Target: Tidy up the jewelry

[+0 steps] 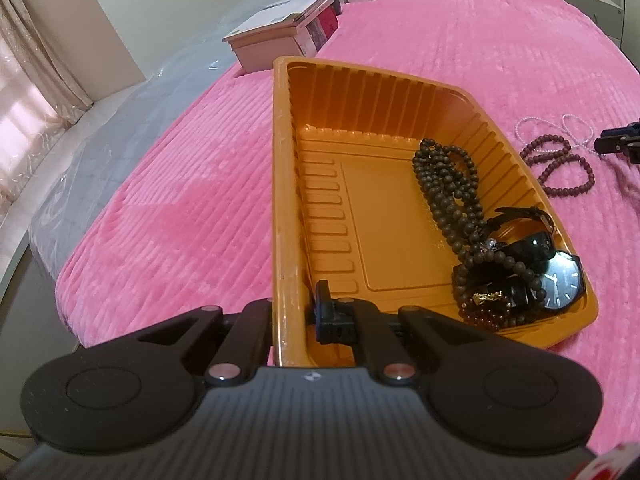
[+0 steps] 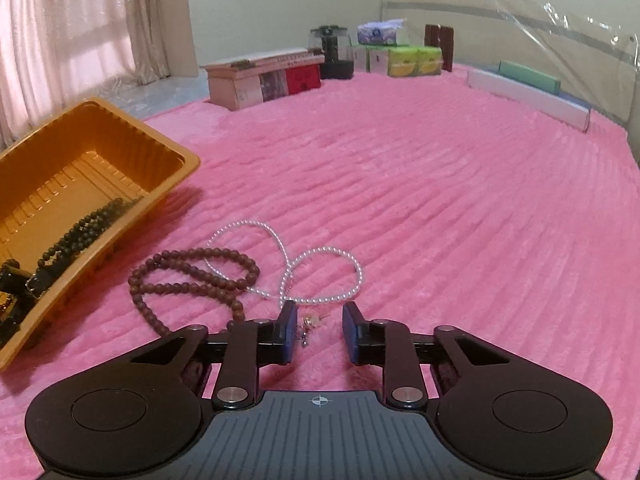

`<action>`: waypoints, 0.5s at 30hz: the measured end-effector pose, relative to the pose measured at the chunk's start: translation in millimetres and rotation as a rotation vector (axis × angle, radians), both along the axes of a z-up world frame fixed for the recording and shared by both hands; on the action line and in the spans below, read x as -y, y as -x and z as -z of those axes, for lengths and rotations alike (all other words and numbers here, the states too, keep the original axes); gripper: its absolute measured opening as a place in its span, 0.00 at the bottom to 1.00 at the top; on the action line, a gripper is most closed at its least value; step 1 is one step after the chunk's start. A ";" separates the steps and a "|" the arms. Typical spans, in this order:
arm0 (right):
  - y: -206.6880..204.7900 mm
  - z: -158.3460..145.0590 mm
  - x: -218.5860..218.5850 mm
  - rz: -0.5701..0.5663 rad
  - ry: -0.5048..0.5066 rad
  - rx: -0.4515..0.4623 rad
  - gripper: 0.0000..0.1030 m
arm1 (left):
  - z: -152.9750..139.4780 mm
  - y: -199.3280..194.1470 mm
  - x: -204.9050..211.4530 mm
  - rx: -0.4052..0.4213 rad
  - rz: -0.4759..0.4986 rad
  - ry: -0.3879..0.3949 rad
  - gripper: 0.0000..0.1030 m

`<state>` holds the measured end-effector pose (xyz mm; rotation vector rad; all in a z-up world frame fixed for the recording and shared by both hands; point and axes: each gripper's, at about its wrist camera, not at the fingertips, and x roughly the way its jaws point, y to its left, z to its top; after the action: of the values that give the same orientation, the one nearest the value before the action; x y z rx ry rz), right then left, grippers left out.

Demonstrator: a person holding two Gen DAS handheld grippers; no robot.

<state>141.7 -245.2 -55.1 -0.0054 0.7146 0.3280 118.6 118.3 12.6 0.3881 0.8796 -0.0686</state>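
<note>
A pink blanket covers the whole surface, ribbed in soft ridges. At its far edge, around twelve o'clock in the right wrist view, stand boxes, a dark jar and green packs.

The orange tray is tilted, its near left rim lifted. The left gripper is clamped on that rim at six o'clock in its own view, one finger inside the wall and one outside, jaws narrow on the plastic.

Inside the tray, toward four o'clock, lie dark beads, a black watch with its strap, and a small gold charm on a reddish strand.

On the blanket, just right of the tray, lie brown beads, at nine to ten o'clock from the right gripper. A pearl strand loops beside them, crossing over them at one end, at twelve o'clock from that gripper.

The right gripper hangs low over the blanket with its jaws partly apart, pads touching nothing. Between its fingers lies a small pendant, too small to make out, close to the left finger.
</note>
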 end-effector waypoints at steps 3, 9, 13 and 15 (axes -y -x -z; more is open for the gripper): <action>1.6 1.1 2.4 0.006 -0.013 0.003 0.15 | -0.2 -0.3 0.2 0.001 0.000 0.000 0.03; 12.8 -8.3 -4.0 -0.014 0.055 0.069 0.15 | 1.1 0.2 -1.0 0.003 -0.001 0.005 0.04; 22.1 -22.8 -8.2 -0.020 0.099 0.134 0.15 | 0.9 0.4 -0.7 0.005 0.003 0.005 0.03; 25.0 -31.7 -10.8 -0.029 0.100 0.150 0.15 | 0.9 0.6 -0.8 0.005 0.005 0.005 0.03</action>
<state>116.7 -234.4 -23.4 -0.1343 0.5823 0.3161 118.0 119.1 11.7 0.3855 0.8730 -0.0740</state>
